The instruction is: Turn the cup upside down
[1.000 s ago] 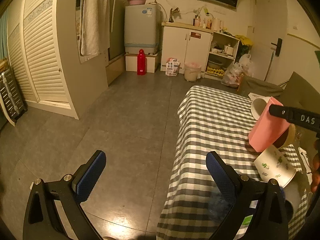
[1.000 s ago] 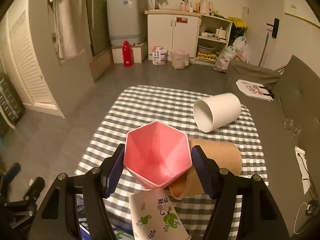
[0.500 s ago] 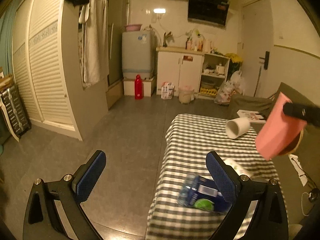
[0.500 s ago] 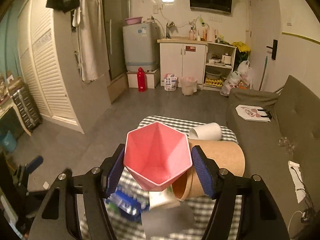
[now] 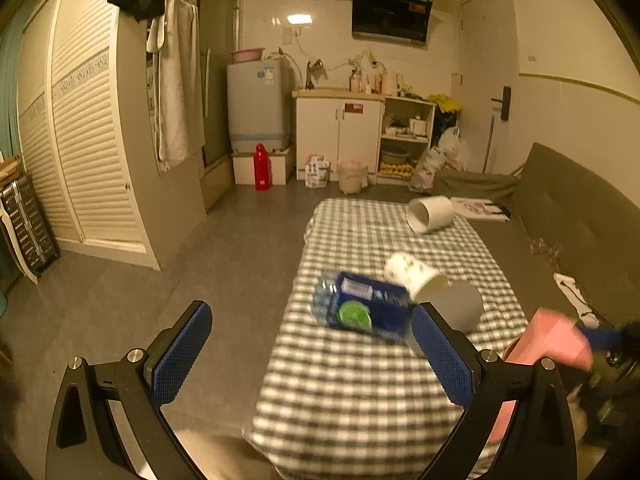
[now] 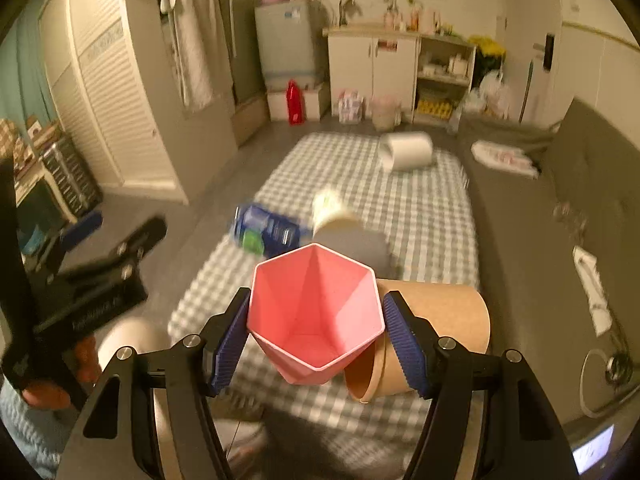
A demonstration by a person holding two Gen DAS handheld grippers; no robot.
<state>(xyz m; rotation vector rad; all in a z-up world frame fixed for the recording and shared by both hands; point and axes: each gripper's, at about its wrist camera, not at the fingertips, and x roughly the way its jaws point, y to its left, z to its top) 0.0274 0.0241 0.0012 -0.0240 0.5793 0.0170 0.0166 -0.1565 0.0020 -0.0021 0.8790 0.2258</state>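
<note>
My right gripper (image 6: 316, 330) is shut on a pink hexagonal cup (image 6: 316, 312), its mouth facing the camera, held above the near end of the checked table (image 6: 424, 208). A brown paper cup (image 6: 432, 344) sits against the pink cup's right side. In the left wrist view the pink cup (image 5: 556, 344) shows at the right edge, tilted. My left gripper (image 5: 312, 356) is open and empty, off the table's near left corner.
On the table lie a white cup (image 5: 432, 214) on its side, a printed paper cup (image 5: 414, 274), a grey cup (image 5: 464, 304) and a blue packet (image 5: 360, 310). A grey sofa (image 5: 568, 208) runs along the right. Bare floor lies to the left.
Both grippers have pulled back and up from the table. The pink cup, still gripped, has dropped lower in the left wrist view. The blue packet has come into view.
</note>
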